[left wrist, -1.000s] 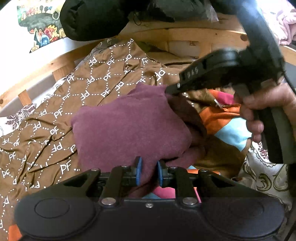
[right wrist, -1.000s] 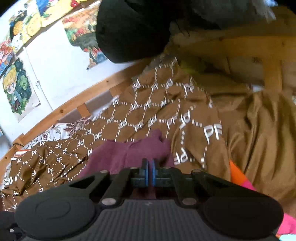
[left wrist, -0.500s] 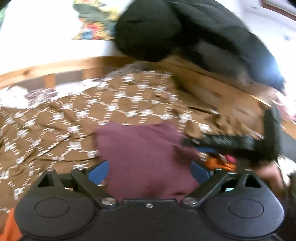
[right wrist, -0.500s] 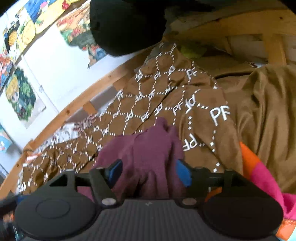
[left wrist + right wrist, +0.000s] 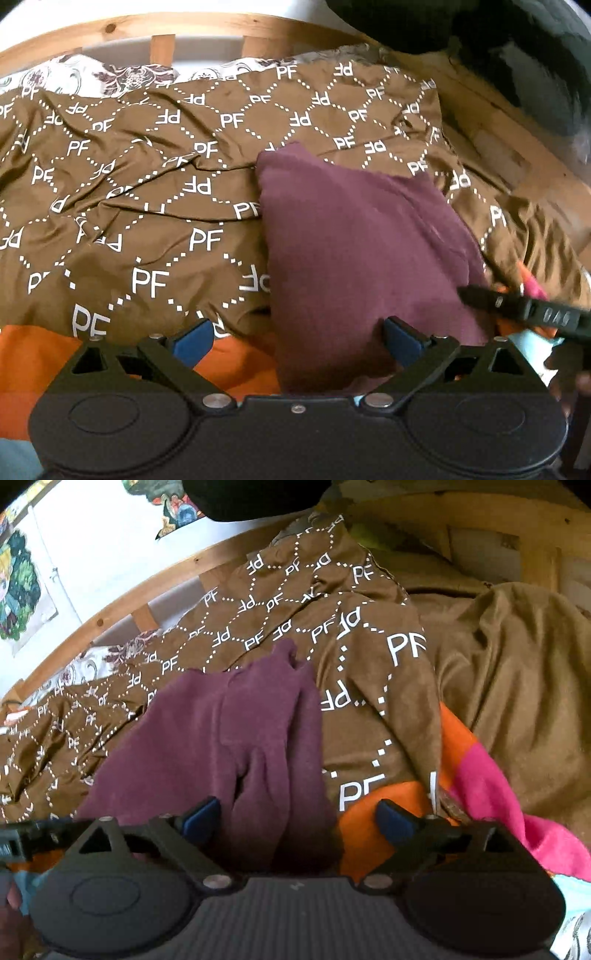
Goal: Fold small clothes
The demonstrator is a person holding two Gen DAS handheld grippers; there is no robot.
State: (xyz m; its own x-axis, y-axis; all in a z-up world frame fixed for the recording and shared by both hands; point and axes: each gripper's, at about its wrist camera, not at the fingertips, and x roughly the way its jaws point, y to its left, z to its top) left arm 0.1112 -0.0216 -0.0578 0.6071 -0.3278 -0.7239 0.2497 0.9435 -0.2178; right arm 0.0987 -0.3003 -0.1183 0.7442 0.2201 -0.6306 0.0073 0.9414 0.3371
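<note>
The maroon garment (image 5: 362,251) lies folded on the brown PF-patterned cover (image 5: 147,206), a compact wedge whose long axis runs from the near edge away toward 11 o'clock in the left wrist view, its far corner pointing up the bed. In the right wrist view the same cloth (image 5: 236,738) runs from the bottom centre toward 12 o'clock, with a rumpled ridge down its middle and a small peak at the far end.

The left gripper (image 5: 299,338) is released: its jaws have just been opening, and the blue pads stand wide apart, the garment's near end between them at 1 o'clock of the midline but not pressed. The right gripper (image 5: 297,818) has likewise just been opening and stands spread, with the cloth's near edge at its left pad and orange bedding (image 5: 373,823) at the right pad.

Both grippers sit at the garment's near end, about equally close. The right one shows in the left view at 3 o'clock, beside the cloth's right edge. Judging by this, the fold has been let go, and any further fold would run along that axis.

Beyond the cover, a wooden bed rail (image 5: 147,29) crosses at 12 o'clock.
</note>
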